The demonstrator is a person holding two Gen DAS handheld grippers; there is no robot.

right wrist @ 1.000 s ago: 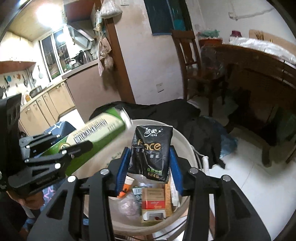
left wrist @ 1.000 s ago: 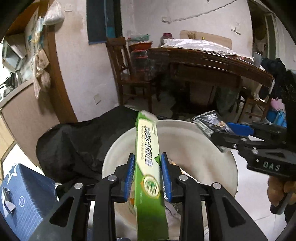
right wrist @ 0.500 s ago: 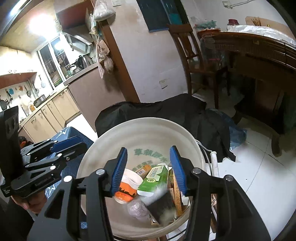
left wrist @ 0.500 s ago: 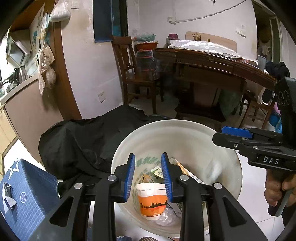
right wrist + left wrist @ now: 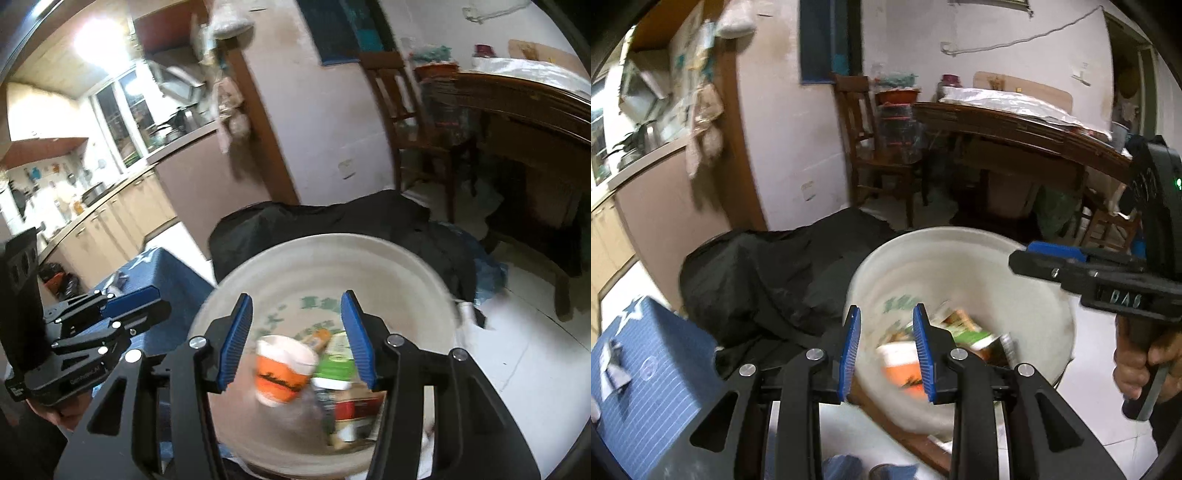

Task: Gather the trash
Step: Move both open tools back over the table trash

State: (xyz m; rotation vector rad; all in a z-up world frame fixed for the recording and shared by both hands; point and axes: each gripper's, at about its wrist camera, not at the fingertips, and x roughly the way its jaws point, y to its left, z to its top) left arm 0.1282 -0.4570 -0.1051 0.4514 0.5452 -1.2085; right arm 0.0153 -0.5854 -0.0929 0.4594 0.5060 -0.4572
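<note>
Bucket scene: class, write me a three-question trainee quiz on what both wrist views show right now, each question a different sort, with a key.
1. True or false: the left gripper carries a green box.
2. Multiple choice: the orange-and-white cup lies A) on the floor, B) inside the white bucket, C) on the blue box.
3. Fill in: the black cloth lies heaped ____ the bucket's far rim.

Key
1. False: nothing sits between its blue pads.
2. B: it lies among the other trash, beside the green carton.
3. Behind. The right gripper, its jaws just opened further, is also empty.
</note>
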